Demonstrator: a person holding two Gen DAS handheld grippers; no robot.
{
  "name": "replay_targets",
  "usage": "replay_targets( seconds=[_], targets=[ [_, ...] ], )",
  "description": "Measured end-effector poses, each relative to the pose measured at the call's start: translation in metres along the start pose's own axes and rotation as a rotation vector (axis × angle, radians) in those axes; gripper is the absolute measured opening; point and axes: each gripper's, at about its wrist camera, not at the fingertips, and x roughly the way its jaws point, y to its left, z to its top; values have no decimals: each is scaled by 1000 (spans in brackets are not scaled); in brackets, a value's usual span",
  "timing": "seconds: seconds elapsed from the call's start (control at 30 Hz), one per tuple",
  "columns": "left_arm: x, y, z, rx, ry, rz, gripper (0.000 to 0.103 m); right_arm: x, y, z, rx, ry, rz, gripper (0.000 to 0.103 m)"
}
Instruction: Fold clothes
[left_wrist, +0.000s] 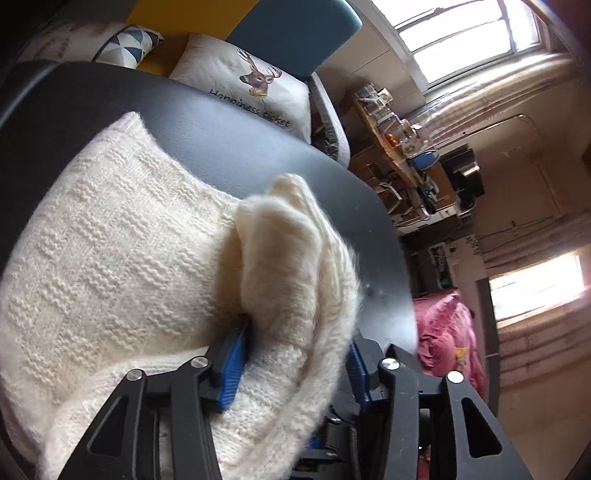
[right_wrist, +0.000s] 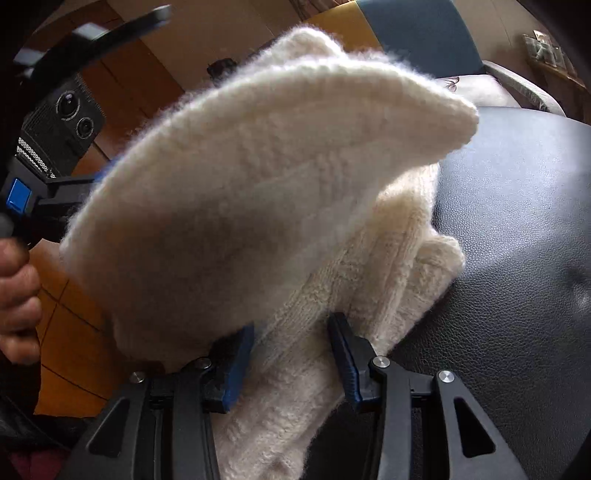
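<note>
A cream knitted sweater (left_wrist: 110, 240) lies on a black leather-look table (left_wrist: 221, 122). In the left wrist view a thick fold of it bulges up between the blue pads of my left gripper (left_wrist: 295, 363); the jaws stand wide and the knit sits loose between them. In the right wrist view my right gripper (right_wrist: 291, 363) is shut on a bunched edge of the sweater (right_wrist: 258, 184), and a lifted flap arches over the left pad. The left tool's camera housing (right_wrist: 62, 122) and the hand (right_wrist: 14, 295) holding it show at the left; its fingers are hidden behind the flap.
A deer-print cushion (left_wrist: 255, 88) and a patterned cushion (left_wrist: 129, 44) lie beyond the table's far edge, by a teal chair back (left_wrist: 295, 29). Cluttered shelves (left_wrist: 406, 147) and pink bedding (left_wrist: 447, 332) are to the right. Bare black tabletop (right_wrist: 517, 258) spreads right of the sweater.
</note>
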Motion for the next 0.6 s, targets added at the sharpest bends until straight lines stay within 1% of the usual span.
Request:
replay_targets(
  seconds=[0.13, 0.17, 0.2, 0.23, 0.27, 0.3, 0.33, 0.37, 0.43, 0.47, 0.5, 0.53, 0.6],
  targets=[
    [-54, 5, 1, -4, -83, -130, 51, -30, -5, -19, 28, -10, -4, 44],
    [-67, 6, 2, -4, -104, -163, 51, -39, -4, -25, 26, -5, -30, 44],
    [-83, 12, 2, -8, -142, -175, 53, -48, -2, -30, 15, -1, -59, 44],
    [-100, 23, 2, -10, -197, -154, 55, -57, 1, -33, -1, -5, -74, 44],
    [-116, 37, 2, -9, -253, -110, 56, -66, 5, -36, -20, -10, -89, 44],
    [-129, 52, 1, -8, -302, -50, 56, -75, 12, -32, -52, -25, -102, 44],
    [-139, 68, -1, -15, -333, 9, 56, -84, 20, -28, -82, -43, -113, 44],
    [-147, 85, -3, -28, -350, 62, 56, -93, 27, -21, -97, -72, -106, 44],
    [-150, 111, -10, -45, -347, 131, 56, -113, 43, -6, -127, -131, -91, 44],
    [-148, 116, -15, -32, -337, 145, 56, -121, 51, 1, -137, -157, -78, 44],
    [-144, 116, -20, 0, -324, 146, 56, -119, 62, 9, -117, -157, -22, 44],
    [-140, 115, -26, 32, -312, 146, 55, -116, 68, 18, -94, -138, 36, 44],
    [-128, 103, -34, 125, -284, 123, 55, -98, 75, 31, -69, -67, 142, 50]
  ],
)
